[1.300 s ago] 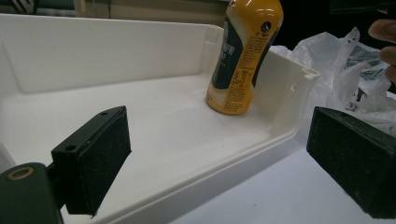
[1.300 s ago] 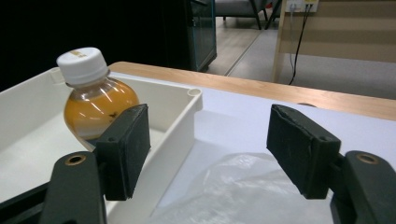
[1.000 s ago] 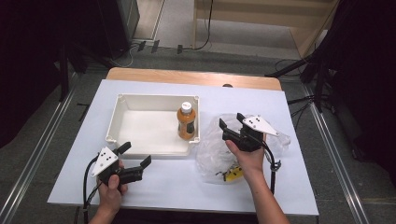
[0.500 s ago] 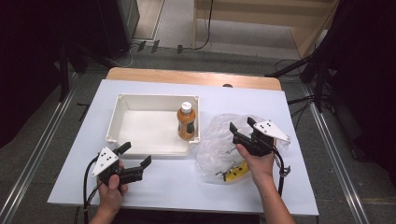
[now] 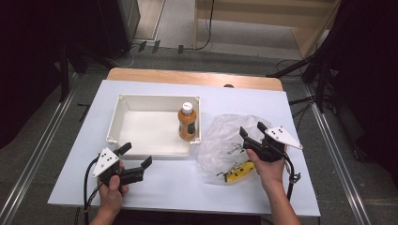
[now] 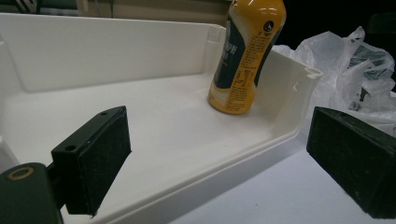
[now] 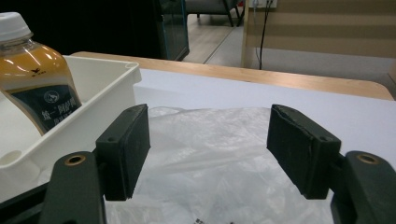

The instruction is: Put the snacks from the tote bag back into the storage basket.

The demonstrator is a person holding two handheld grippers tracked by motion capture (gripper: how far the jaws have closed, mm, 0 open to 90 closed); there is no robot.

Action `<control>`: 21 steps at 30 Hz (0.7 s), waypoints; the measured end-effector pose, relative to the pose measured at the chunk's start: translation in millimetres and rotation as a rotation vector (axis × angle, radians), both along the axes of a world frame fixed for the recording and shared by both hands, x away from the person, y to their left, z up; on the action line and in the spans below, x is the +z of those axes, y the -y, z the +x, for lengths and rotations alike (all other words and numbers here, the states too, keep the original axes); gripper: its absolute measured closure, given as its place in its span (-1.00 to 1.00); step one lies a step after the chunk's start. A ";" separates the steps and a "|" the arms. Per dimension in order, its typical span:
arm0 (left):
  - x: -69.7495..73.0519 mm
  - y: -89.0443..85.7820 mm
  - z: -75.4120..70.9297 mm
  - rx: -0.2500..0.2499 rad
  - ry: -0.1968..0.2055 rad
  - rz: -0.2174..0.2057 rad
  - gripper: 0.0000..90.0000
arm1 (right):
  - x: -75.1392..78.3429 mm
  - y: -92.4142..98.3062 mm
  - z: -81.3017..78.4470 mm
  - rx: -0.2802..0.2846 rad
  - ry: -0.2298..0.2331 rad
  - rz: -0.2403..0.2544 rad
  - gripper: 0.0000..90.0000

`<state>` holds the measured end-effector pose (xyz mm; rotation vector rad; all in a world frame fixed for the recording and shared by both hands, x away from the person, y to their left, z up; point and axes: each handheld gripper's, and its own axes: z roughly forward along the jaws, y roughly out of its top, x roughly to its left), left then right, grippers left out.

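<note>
The white tray point(image 5: 123, 125) sits on the table point(image 5: 187, 183), and everything else is placed from it. An orange drink bottle point(image 5: 187, 123) with a white cap stands upright inside the tray, in its right-hand part, close against the right wall. In the left gripper view the bottle point(image 6: 245, 56) stands near the tray's point(image 6: 140, 116) far corner; in the right gripper view the bottle point(image 7: 35, 79) leans slightly in the frame behind the tray's point(image 7: 112, 88) near rim.

Just right of the tray lies a crumpled clear plastic bag point(image 5: 230, 140), almost touching the tray's right wall. A yellow item point(image 5: 239, 172) lies at the bag's near edge, farther from the tray than the bag's middle; whether it is inside the bag or under it cannot be told.

The right gripper point(image 5: 253, 133) hovers over the right part of the bag, to the right of the tray, jaws released and wide apart with nothing between them. In its own view, the right gripper point(image 7: 208, 149) has bag point(image 7: 210, 154) film below the gap, and the pads do not press on it.

The left gripper point(image 5: 135, 157) is held in front of the tray's near wall, toward its left corner, jaws pointing right. Its jaws are also released; in the left gripper view, the left gripper point(image 6: 217, 158) spans the tray's near rim without touching it.
</note>
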<state>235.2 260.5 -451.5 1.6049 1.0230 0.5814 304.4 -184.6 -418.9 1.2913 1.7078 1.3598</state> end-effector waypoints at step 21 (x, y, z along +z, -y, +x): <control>-0.2 0.2 0.1 0.005 0.002 -0.002 -0.85 | -15.4 33.6 -25.5 -0.006 0.027 -0.013 -0.38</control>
